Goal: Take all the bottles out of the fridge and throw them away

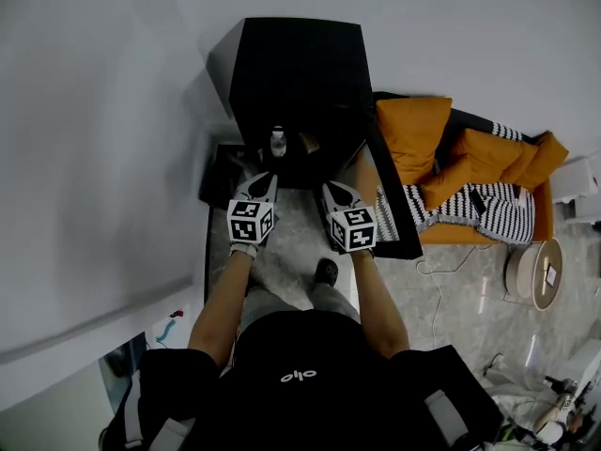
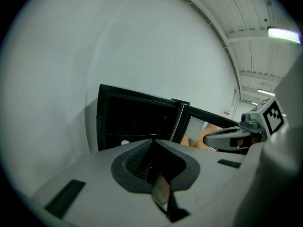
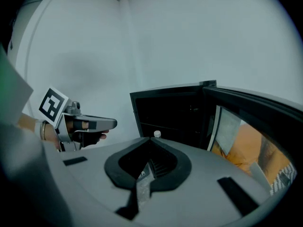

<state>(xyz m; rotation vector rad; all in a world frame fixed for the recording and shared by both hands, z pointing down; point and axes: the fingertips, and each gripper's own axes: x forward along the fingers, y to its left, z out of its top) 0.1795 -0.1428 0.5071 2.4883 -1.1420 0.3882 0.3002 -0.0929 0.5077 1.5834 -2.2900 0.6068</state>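
Black fridge [image 1: 296, 73] stands open; a white-capped bottle [image 1: 278, 142], probably clear plastic, stands inside, just beyond the left hand-held gripper [image 1: 268, 179] and right hand-held gripper [image 1: 334, 190], both closed together, empty.

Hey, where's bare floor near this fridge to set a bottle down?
Bare floor lies between the open fridge and the person's shoe, and again in front of the sofa. Crowded: inside the fridge round the bottle, and the cushion-piled sofa.

Home living room, orange sofa [image 1: 470, 172], black fridge [image 1: 296, 83]
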